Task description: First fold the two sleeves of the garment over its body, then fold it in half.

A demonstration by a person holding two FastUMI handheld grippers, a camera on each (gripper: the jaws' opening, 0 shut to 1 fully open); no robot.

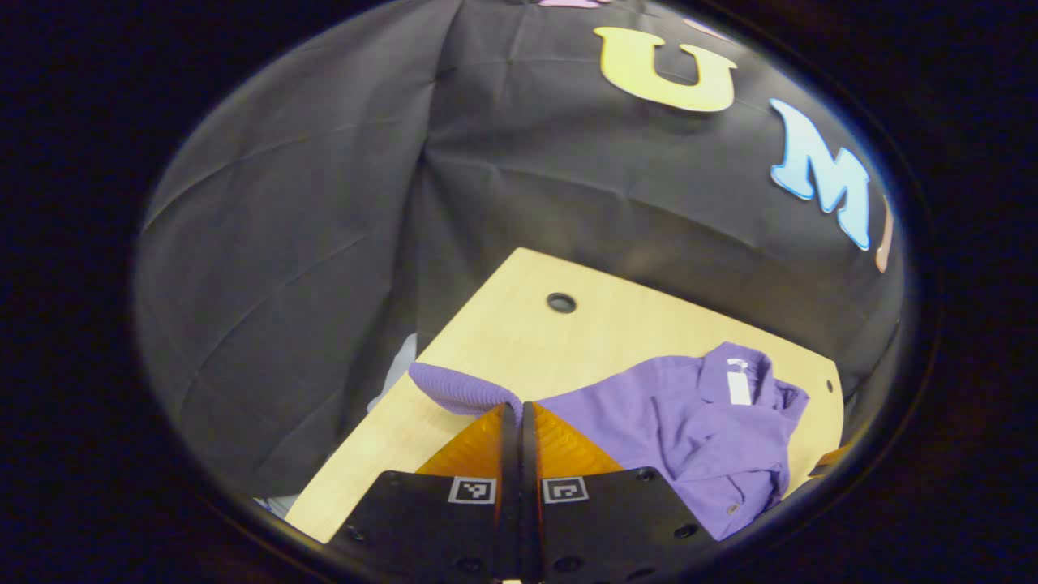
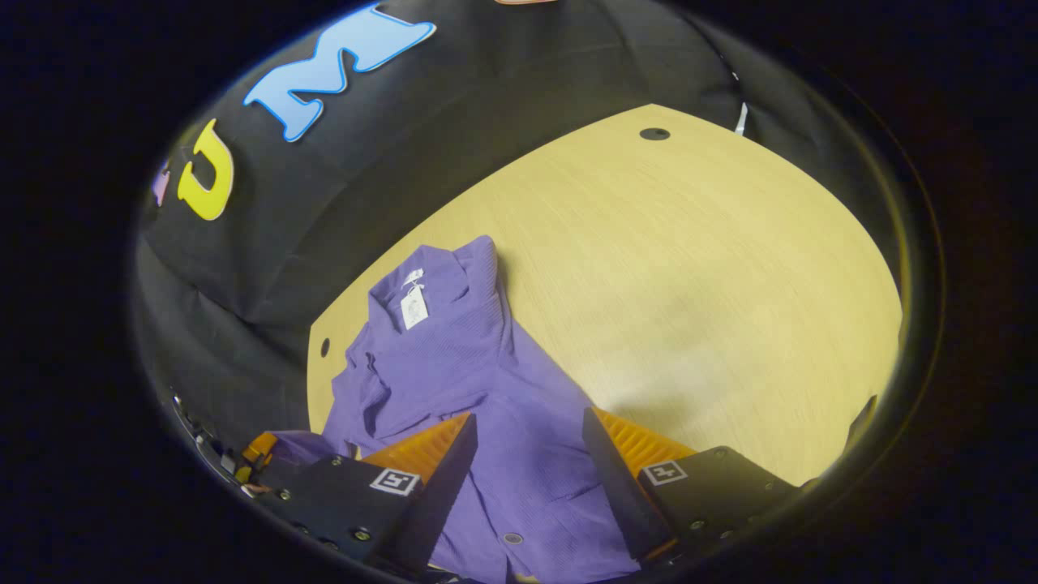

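Note:
A purple button shirt (image 2: 454, 357) lies rumpled on the light wooden table (image 2: 689, 284), its collar and white label (image 2: 413, 307) toward the wall. In the left gripper view, my left gripper (image 1: 519, 410) is shut on the ribbed cuff of a sleeve (image 1: 462, 388), which is lifted off the table (image 1: 503, 324) and curls left from the fingertips; the shirt body (image 1: 689, 422) spreads to the right. My right gripper (image 2: 527, 442) is open above the shirt's lower front near a button (image 2: 512, 538), and the fabric shows between its fingers.
The table has a round cable hole (image 1: 561, 302), also seen as a hole (image 2: 654, 134) at the far corner, and a small hole (image 2: 324, 347) near the shirt. Black cloth walls close in behind the table. Bare wood stretches right of the shirt in the right gripper view.

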